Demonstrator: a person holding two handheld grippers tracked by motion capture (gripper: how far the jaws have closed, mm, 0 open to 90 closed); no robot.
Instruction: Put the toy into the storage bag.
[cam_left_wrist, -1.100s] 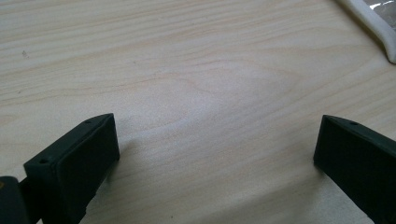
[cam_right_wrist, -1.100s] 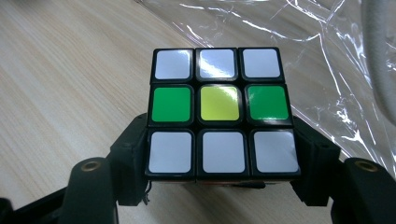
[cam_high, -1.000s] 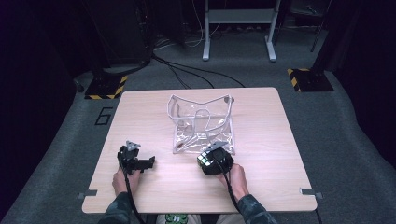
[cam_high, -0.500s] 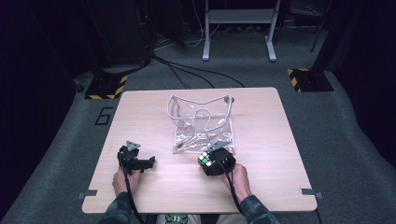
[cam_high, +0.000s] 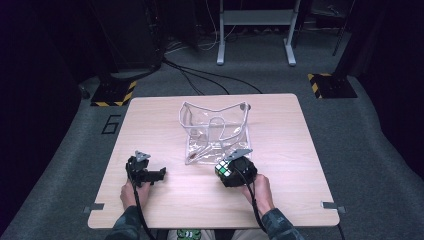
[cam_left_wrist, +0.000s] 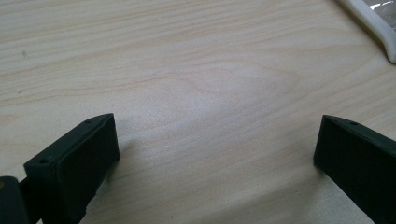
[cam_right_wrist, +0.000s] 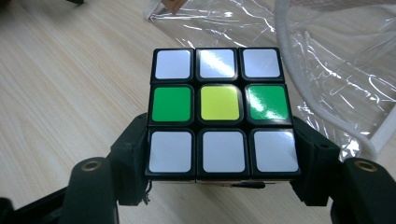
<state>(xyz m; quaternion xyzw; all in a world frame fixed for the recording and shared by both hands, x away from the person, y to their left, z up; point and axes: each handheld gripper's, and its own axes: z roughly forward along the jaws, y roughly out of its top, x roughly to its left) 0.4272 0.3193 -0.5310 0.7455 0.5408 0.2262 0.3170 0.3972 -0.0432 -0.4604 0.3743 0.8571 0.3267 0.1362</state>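
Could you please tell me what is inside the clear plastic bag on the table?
Through the clear plastic bag I see its white cord and a small brownish item near one corner; glare hides what it is. The puzzle cube is outside, clamped in the right gripper.

One table (cam_high: 165, 200); one clear bag (cam_high: 212, 132) with white piping; one puzzle cube (cam_right_wrist: 219, 112), its facing side showing six white squares, two green, one yellow. Two tools: left tool (cam_high: 146, 172), right tool (cam_high: 235, 170). Two yellow-and-black striped stand bases on the floor: one (cam_high: 114, 93), another (cam_high: 330, 85).
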